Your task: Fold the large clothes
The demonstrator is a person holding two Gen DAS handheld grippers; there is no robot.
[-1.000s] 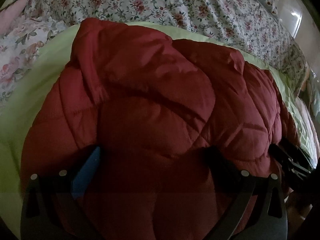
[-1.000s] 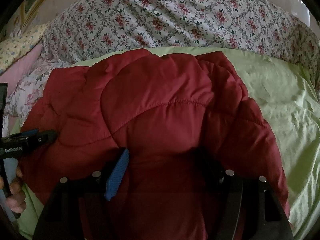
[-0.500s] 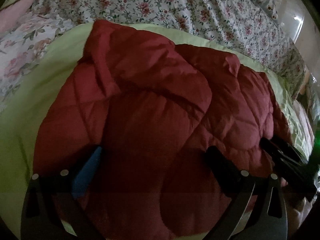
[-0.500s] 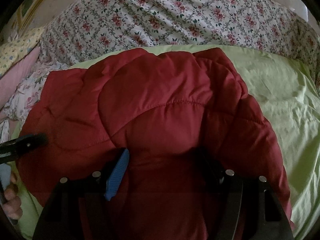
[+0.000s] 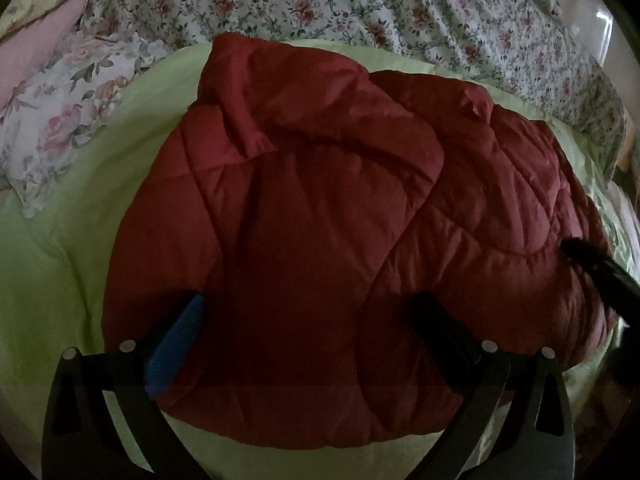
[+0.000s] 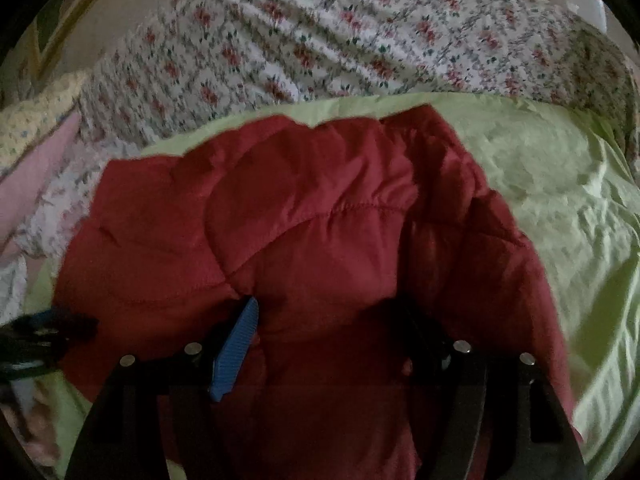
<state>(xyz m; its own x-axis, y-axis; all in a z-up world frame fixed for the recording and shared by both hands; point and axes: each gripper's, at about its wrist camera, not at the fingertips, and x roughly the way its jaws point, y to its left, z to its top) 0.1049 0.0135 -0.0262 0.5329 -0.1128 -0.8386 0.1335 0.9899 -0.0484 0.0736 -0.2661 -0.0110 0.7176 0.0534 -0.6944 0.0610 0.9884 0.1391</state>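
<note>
A red quilted jacket [image 5: 320, 208] lies folded in a puffy heap on a pale green sheet [image 5: 60, 280]. My left gripper [image 5: 308, 304] hangs open just above the jacket's near part, its fingers wide apart and the near hem showing below them. In the right wrist view the jacket [image 6: 312, 208] fills the space between the fingers of my right gripper [image 6: 326, 308]. The blue pad [image 6: 236, 344] presses into the padding, and creases run from its tip. The right gripper's black finger [image 5: 592, 264] shows at the jacket's right edge, and the left gripper [image 6: 52, 328] at its left edge.
A floral quilt [image 5: 360, 8] is bunched along the far side of the bed. A floral pillow [image 5: 68, 120] and a pink one [image 5: 36, 52] lie at the far left. Green sheet [image 6: 560, 200] extends right of the jacket. A hand [image 6: 36, 428] shows blurred at the lower left.
The left gripper has drawn back, so the jacket's near hem and the sheet below it now show. The right wrist view has barely shifted and is now blurred.
</note>
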